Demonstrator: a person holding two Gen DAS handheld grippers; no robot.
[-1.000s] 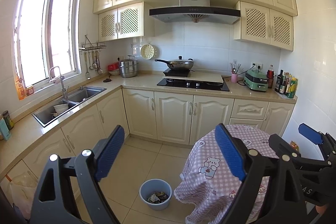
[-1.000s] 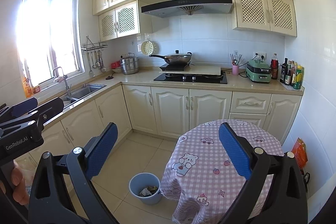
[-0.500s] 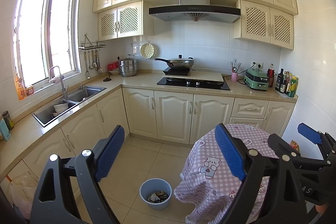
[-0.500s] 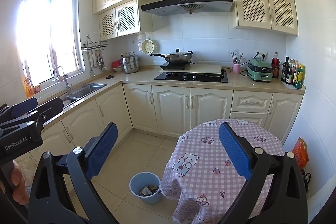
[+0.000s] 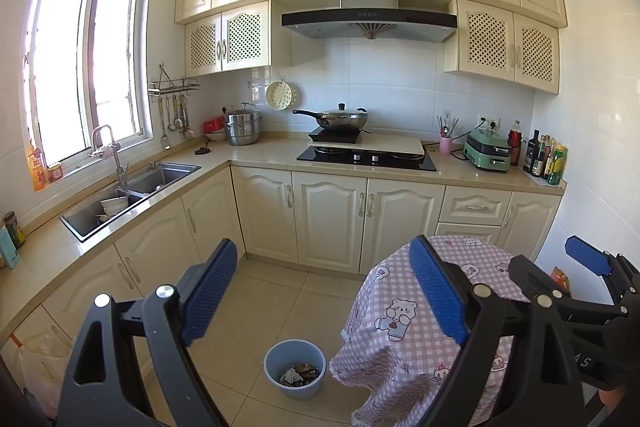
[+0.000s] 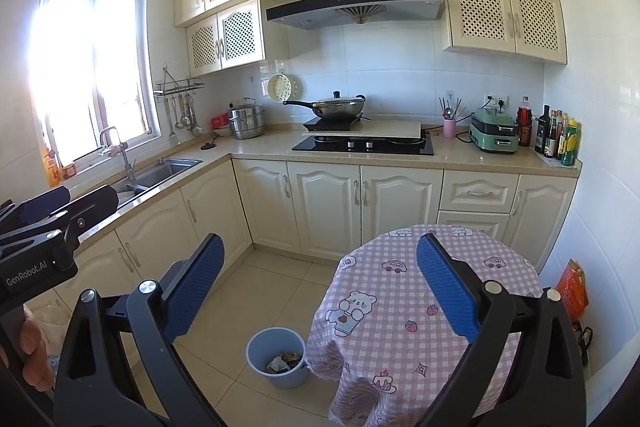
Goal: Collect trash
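Two grippers up, side by side, facing kitchen. Left gripper (image 5: pixel 322 291): blue pads spread wide, nothing between them. Right gripper (image 6: pixel 320 285): same, wide apart, empty. Blue bin (image 6: pixel 276 357) on tile floor, just beside round table (image 6: pixel 404 291) with pink checked cloth, on its left. Crumpled trash (image 6: pixel 285 362) inside bin, low in the bottom. Tabletop bare of loose items. Orange bag (image 6: pixel 573 294) on floor right of table, by wall. Sink (image 5: pixel 120 201) at left under window; wok (image 5: pixel 340 118) on stove at back.
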